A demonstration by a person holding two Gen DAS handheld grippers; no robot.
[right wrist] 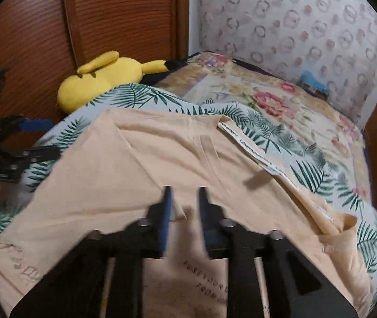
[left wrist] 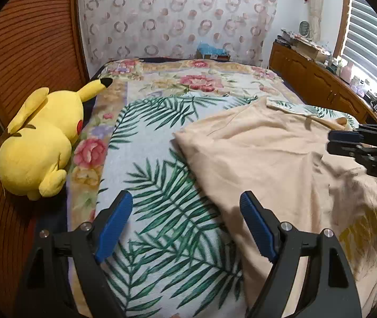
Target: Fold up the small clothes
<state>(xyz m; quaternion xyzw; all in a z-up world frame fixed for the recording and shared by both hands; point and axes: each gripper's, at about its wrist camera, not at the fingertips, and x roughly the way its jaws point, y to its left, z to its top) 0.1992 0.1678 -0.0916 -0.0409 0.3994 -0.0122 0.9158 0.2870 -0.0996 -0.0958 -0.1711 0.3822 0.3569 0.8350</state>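
Note:
A peach T-shirt [left wrist: 262,153] lies spread on the bed, its print showing faintly through the cloth. My left gripper [left wrist: 185,204] is open wide above the leaf-print blanket, its right finger at the shirt's left edge and nothing between the pads. In the right wrist view the shirt [right wrist: 140,159] fills the foreground, with a white neck label [right wrist: 254,153] at its far right. My right gripper [right wrist: 184,196] hovers low over the shirt's middle with a narrow gap. A small ridge of cloth sits in that gap, unpinched. The right gripper [left wrist: 347,143] also shows at the picture's edge.
A yellow plush toy [left wrist: 43,140] lies at the bed's left side against a wooden louvred door [left wrist: 24,39]. The leaf-print blanket [left wrist: 162,185] covers a floral bedspread [left wrist: 201,79]. A wooden dresser [left wrist: 321,84] with clutter stands on the right.

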